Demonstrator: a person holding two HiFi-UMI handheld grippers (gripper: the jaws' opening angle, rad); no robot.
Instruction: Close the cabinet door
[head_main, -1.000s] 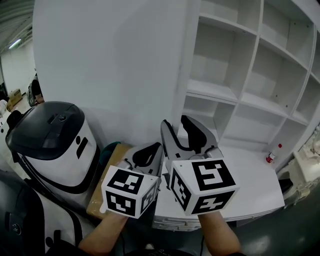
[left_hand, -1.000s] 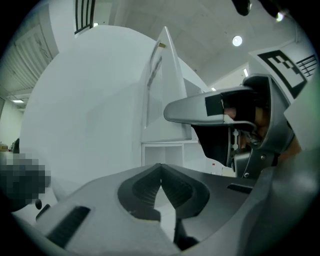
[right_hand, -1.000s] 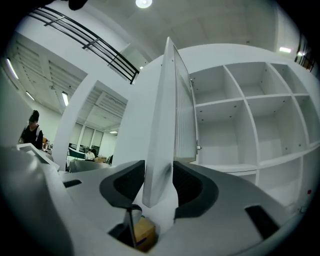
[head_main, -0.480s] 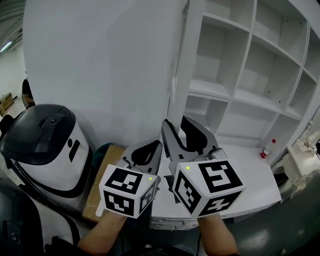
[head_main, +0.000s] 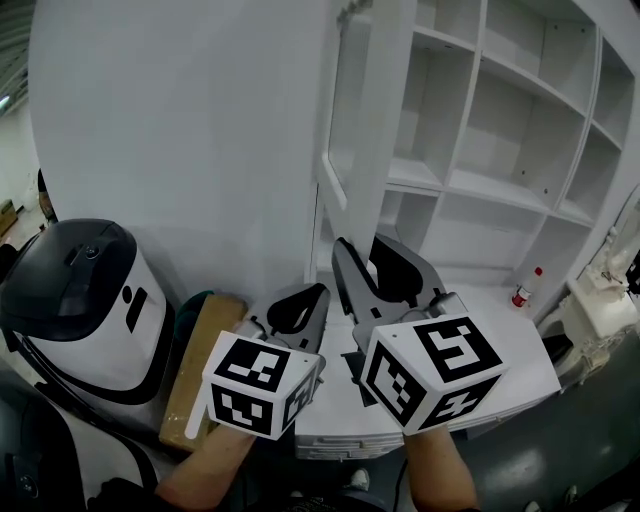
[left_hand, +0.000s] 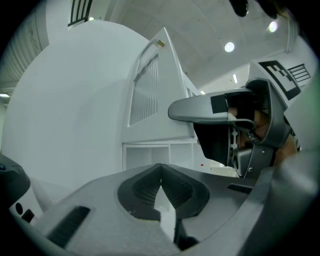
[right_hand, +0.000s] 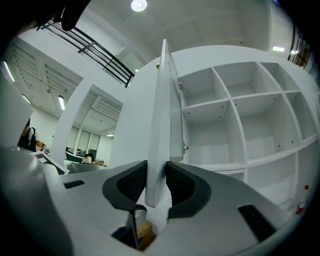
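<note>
The right gripper (right_hand: 156, 167) has just been closing its jaws. It now pinches the free edge of the cabinet door (right_hand: 162, 115), which stands between its pads. The door is open, swung out at the left of the white shelves (head_main: 500, 130). The left gripper (left_hand: 160, 167) is just beside the right one, with its jaws together and nothing in them.

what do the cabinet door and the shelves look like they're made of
cabinet door: probably painted or laminated board, matte white; its edge is flat and square-cut. shelves: seemingly the same white board, smooth and matte, with small peg holes in the walls.
</note>
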